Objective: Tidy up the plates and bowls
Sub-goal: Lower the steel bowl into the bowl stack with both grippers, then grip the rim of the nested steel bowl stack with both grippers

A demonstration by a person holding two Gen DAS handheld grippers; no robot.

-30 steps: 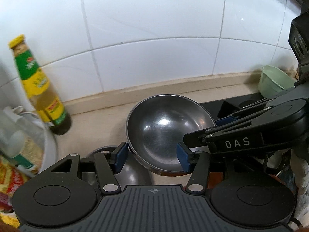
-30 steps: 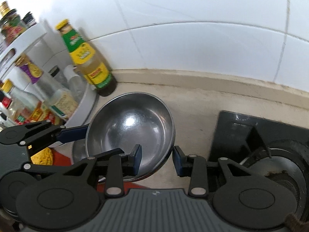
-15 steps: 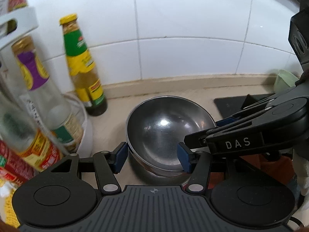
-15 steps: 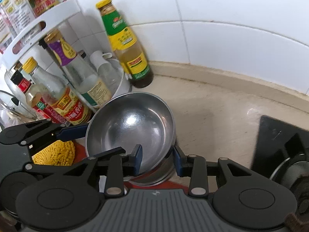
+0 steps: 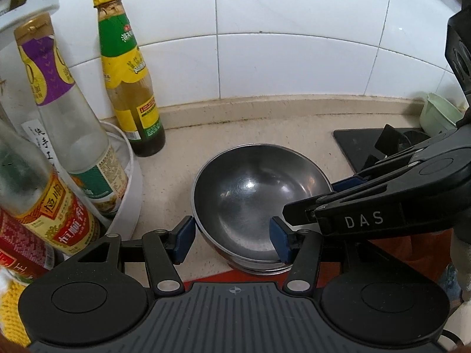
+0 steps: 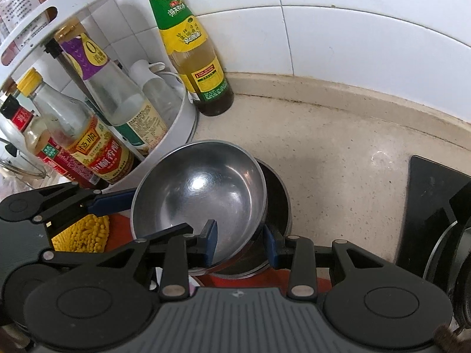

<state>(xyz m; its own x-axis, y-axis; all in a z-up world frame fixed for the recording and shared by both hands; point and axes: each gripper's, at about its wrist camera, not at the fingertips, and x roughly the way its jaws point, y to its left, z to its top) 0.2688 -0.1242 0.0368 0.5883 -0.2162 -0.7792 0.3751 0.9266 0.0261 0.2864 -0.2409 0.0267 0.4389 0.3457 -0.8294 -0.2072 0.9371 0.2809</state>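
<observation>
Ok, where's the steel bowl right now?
Centre of both wrist views: the steel bowl is gripped by both grippers over a second bowl, right of the white bottle rack.

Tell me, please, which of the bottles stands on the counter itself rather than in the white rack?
The bottle with the yellow cap and green-and-yellow label: it stands alone against the tiled wall, beside the white rack that holds the other bottles.
</observation>
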